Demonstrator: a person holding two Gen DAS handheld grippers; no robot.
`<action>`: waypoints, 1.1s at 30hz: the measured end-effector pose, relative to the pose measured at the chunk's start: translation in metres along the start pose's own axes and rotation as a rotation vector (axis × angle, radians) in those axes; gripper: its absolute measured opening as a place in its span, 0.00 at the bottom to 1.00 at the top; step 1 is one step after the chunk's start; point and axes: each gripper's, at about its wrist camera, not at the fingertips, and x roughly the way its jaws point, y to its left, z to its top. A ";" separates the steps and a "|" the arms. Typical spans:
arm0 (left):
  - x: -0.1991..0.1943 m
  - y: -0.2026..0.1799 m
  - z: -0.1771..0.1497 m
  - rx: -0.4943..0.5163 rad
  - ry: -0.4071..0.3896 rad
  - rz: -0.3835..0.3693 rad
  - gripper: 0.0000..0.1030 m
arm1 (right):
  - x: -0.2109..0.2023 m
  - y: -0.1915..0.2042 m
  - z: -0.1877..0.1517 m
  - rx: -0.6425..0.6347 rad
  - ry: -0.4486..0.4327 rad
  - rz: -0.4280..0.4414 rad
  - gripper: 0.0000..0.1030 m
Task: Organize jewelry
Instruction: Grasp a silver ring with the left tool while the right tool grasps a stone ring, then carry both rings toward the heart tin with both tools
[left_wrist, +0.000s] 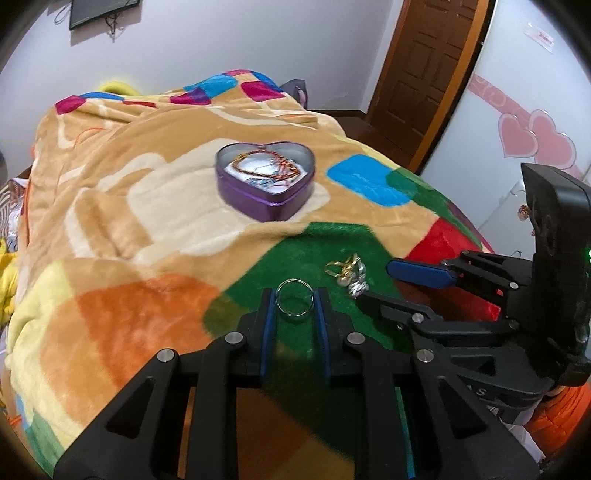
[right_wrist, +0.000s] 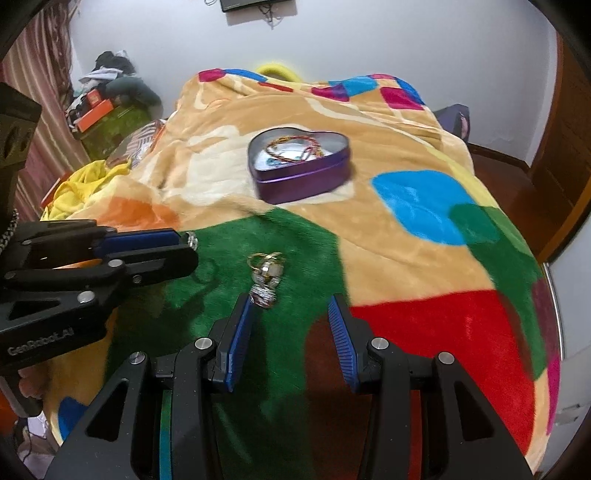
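Colours across the bed and jewelry

Patchwork blanket (left_wrist: 110, 229) in tan, cream, orange, green, red, sky blue and magenta blocks. Purple heart-shaped tin (left_wrist: 265, 181) with silvery inside, holding red-orange and gold bracelets (left_wrist: 269, 168) plus something turquoise, blurred. Silver-toned ring (left_wrist: 294, 301) between blue pads of black left gripper (left_wrist: 294, 306). Gold and silver jewelry heap (right_wrist: 266, 275) on green patch. Black right gripper (right_wrist: 291, 314), blue ribbed pads. Pink hearts (left_wrist: 535, 136) on white wardrobe; brown door (left_wrist: 424, 66).
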 end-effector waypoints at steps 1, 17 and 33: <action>-0.001 0.001 -0.002 -0.003 0.001 0.004 0.20 | 0.003 0.002 0.001 -0.003 0.000 0.000 0.37; -0.013 -0.001 -0.005 -0.031 -0.025 -0.007 0.20 | 0.003 0.008 0.002 -0.016 -0.019 -0.013 0.14; -0.041 -0.001 0.022 -0.035 -0.116 0.015 0.20 | -0.044 -0.005 0.026 0.027 -0.167 -0.034 0.14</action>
